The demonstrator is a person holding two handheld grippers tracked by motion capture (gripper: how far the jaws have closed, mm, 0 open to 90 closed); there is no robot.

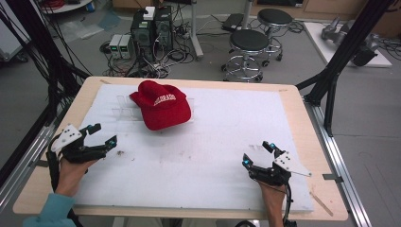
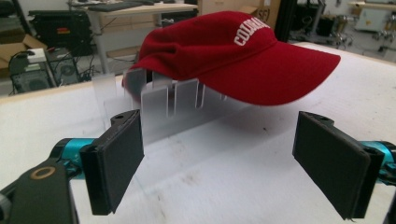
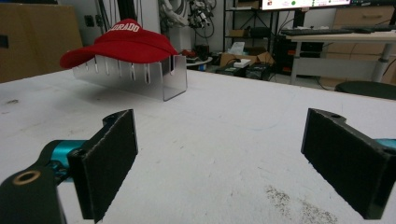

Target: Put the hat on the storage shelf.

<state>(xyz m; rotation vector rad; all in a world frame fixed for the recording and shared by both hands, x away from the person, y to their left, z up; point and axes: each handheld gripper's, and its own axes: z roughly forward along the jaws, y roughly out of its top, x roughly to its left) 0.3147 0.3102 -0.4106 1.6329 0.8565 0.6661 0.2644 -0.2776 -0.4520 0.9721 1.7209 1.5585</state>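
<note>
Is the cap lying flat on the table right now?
No, the cap sits raised on a clear slotted rack, its brim overhanging the white table.

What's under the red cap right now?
The red cap rests on a clear slotted acrylic rack standing on the white mat. The rack's top edge and the cap's inside are covered.

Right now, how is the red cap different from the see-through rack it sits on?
The red cap is soft, solid-coloured cloth with white letters; the clear rack is stiff, see-through plastic with no writing. The cap is rounded with a curved brim that juts past the rack; the rack is flat-sided with slots cut in its top edge. The cap rests on top; the rack stands on the white table cover. Neither is touched by a gripper.
</note>
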